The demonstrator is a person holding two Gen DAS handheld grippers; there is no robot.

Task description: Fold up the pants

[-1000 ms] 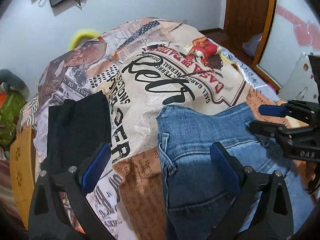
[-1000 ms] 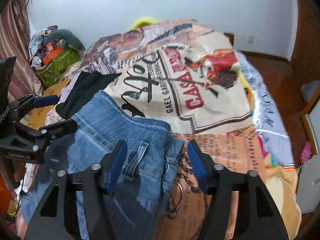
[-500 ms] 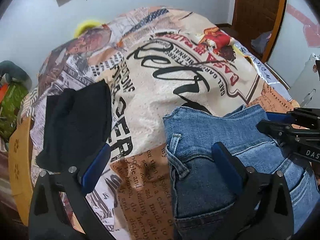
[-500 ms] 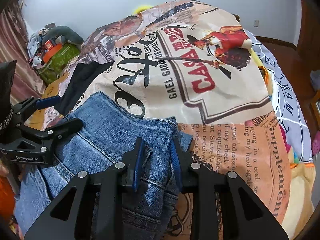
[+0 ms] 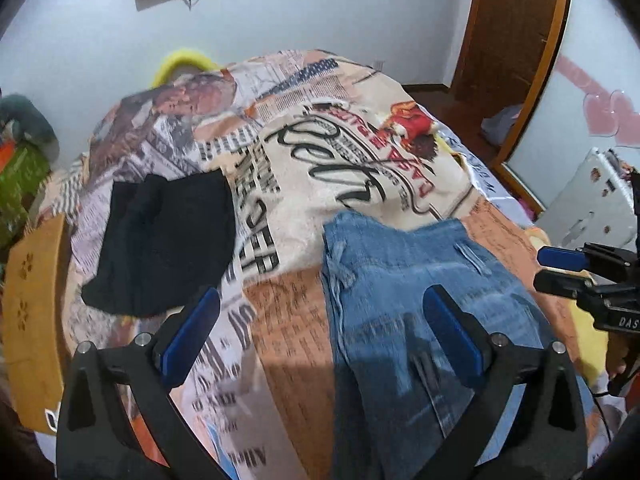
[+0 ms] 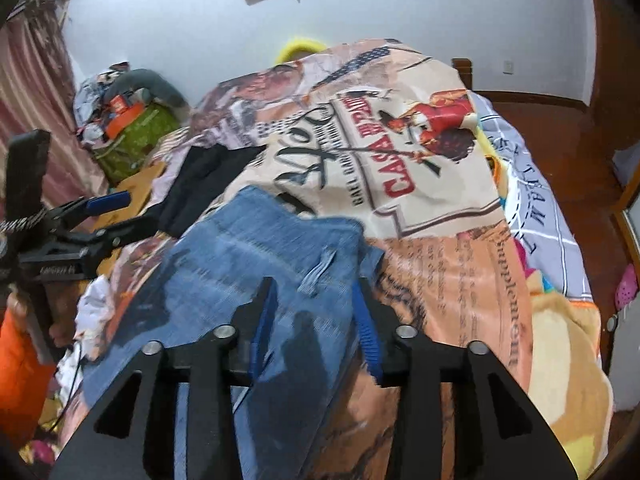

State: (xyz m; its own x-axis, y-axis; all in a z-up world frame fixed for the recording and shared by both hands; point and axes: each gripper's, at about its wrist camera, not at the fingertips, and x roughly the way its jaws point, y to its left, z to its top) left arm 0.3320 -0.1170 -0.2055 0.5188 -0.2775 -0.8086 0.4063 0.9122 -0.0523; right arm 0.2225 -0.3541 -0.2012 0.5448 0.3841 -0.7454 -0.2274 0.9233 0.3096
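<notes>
Blue jeans (image 5: 404,280) lie on the printed bedspread (image 5: 304,184), waistband toward the far side, also in the right wrist view (image 6: 256,264). My left gripper (image 5: 320,328) is open and empty, hovering over the jeans' left edge. My right gripper (image 6: 316,316) has its blue pads partly closed around a fold of denim at the waistband near a belt loop (image 6: 316,276). The right gripper also shows in the left wrist view (image 5: 576,272); the left gripper shows in the right wrist view (image 6: 100,216).
A folded black garment (image 5: 164,240) lies on the bed left of the jeans. A wooden board (image 5: 32,312) lies at the bed's left edge. Bags and clutter (image 6: 128,128) sit beside the bed at left. A wooden door (image 5: 512,32) stands at right.
My right gripper closed from wide open onto the jeans' waistband fold. My left gripper drew back, so more of the bed shows, and stayed open.
</notes>
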